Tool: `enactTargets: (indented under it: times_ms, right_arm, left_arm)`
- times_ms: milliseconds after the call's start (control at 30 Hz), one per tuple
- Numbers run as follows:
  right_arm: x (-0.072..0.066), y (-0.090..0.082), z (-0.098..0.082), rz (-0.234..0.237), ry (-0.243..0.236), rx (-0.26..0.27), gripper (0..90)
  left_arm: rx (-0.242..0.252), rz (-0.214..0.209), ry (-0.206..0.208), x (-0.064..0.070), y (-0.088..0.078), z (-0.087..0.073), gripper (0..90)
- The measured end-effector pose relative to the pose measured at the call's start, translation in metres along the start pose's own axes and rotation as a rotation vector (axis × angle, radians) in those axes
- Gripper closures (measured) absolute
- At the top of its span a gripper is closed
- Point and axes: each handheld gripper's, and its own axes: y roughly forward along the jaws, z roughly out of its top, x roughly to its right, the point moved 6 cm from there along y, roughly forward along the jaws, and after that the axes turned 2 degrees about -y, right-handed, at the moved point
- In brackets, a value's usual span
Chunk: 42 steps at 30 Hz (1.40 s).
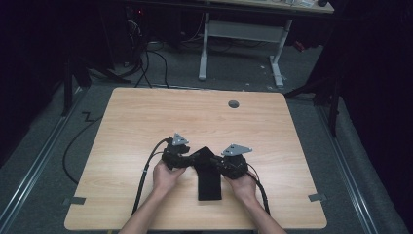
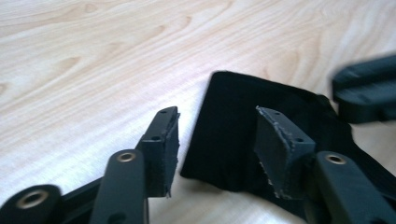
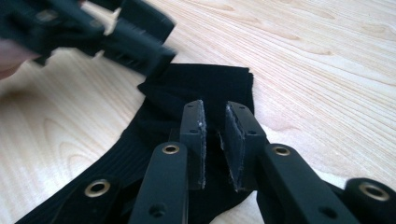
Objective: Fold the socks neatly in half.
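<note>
A black ribbed fabric sock [image 1: 209, 175] lies flat on the light wooden table [image 1: 146, 117], in the lower centre of the high view, its long part running down toward the table's near edge and its upper end bent toward the left. In the left gripper view the sock's straight edge [image 2: 201, 126] runs down the middle of the frame, with bare wood to its left and across the whole top.

The left gripper [image 2: 217, 144] sits at the sock's upper left end in the high view. Its jaws stand wide, one over bare wood and one over the cloth, and neither pad presses on the sock. The right gripper [image 3: 215, 140] sits at the sock's right side. Its jaws are narrow, with a slim gap between the pads; they hang over the sock's middle, and whether they pinch cloth cannot be told.

A small grey round cap [image 1: 234, 104] is set into the table toward its far edge, well apart from the sock. Wide bare wood surrounds both hands on the left, right and far sides.
</note>
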Motion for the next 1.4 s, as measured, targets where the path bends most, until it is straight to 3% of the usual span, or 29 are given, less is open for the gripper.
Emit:
enactTargets:
  times_ms: [133,333,633,867,1000,1133,1200,1400]
  right_arm:
    - [-0.003,-0.004,-0.005,0.005,-0.002,-0.009,78.4]
    - [-0.005,-0.01,-0.019,0.011,0.009,-0.033,78.3]
    - [-0.004,0.003,-0.034,0.002,-0.001,-0.084,77.7]
    - [0.006,0.015,-0.025,-0.05,-0.018,-0.084,77.9]
    - [0.009,0.02,-0.021,-0.052,-0.009,-0.088,77.8]
    - [0.007,0.02,-0.017,-0.049,-0.023,-0.093,77.3]
    - [0.007,0.018,-0.015,-0.042,-0.008,-0.083,77.2]
    - [0.004,0.007,0.004,-0.012,0.008,-0.02,77.1]
  left_arm:
    - [-0.049,0.008,-0.031,-0.006,0.009,0.003,44.7]
    - [-0.097,0.008,-0.036,-0.007,0.016,-0.001,42.4]
    - [-0.147,-0.001,-0.034,-0.007,0.019,-0.006,41.4]
    - [-0.136,0.033,0.004,-0.009,0.02,-0.006,46.6]
    - [-0.121,0.032,-0.007,-0.014,0.02,-0.005,53.5]
    - [-0.122,0.032,-0.014,-0.015,0.02,-0.005,57.8]
    - [-0.122,0.026,-0.022,-0.015,0.02,-0.005,59.8]
    - [-0.127,0.013,-0.029,-0.014,0.019,-0.005,63.0]
